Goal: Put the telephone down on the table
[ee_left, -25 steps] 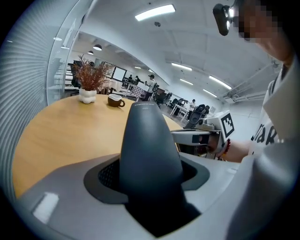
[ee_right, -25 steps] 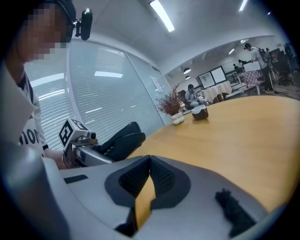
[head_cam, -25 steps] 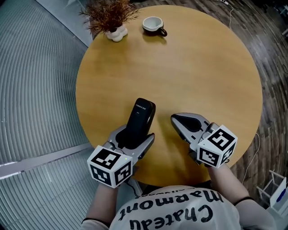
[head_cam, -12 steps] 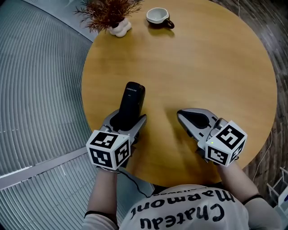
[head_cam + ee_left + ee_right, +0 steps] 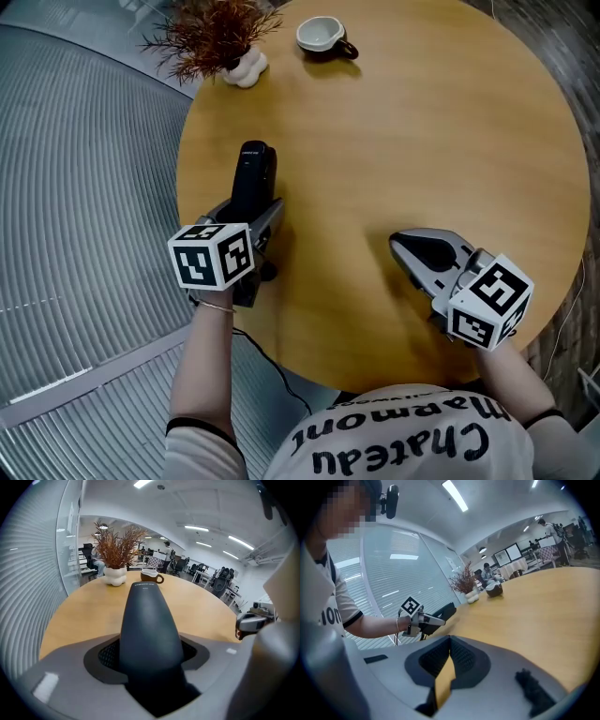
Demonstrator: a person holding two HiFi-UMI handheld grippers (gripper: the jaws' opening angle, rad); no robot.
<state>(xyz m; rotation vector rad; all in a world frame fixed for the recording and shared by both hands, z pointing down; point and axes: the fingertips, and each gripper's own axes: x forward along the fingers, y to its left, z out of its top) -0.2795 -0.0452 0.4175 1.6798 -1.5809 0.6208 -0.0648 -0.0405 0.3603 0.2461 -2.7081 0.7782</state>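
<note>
The black telephone (image 5: 253, 173) is a slim dark handset, clamped by its near end in my left gripper (image 5: 257, 217), which is shut on it. It points away from me over the left part of the round wooden table (image 5: 412, 141). In the left gripper view the telephone (image 5: 149, 620) fills the middle between both jaws and tilts down towards the wood; I cannot tell whether its far end touches. My right gripper (image 5: 405, 247) rests low at the table's near right, jaws shut with nothing in them. In the right gripper view the left gripper (image 5: 423, 619) and the telephone (image 5: 446, 611) show at the table's edge.
A dried plant in a white pot (image 5: 239, 64) and a white cup (image 5: 319, 34) stand at the far edge of the table. The table's left rim (image 5: 184, 187) lies close beside the left gripper, with ribbed grey flooring below.
My left gripper has carried the telephone away from me and to the left over the table, sinking a little. The right gripper has stayed in place.
</note>
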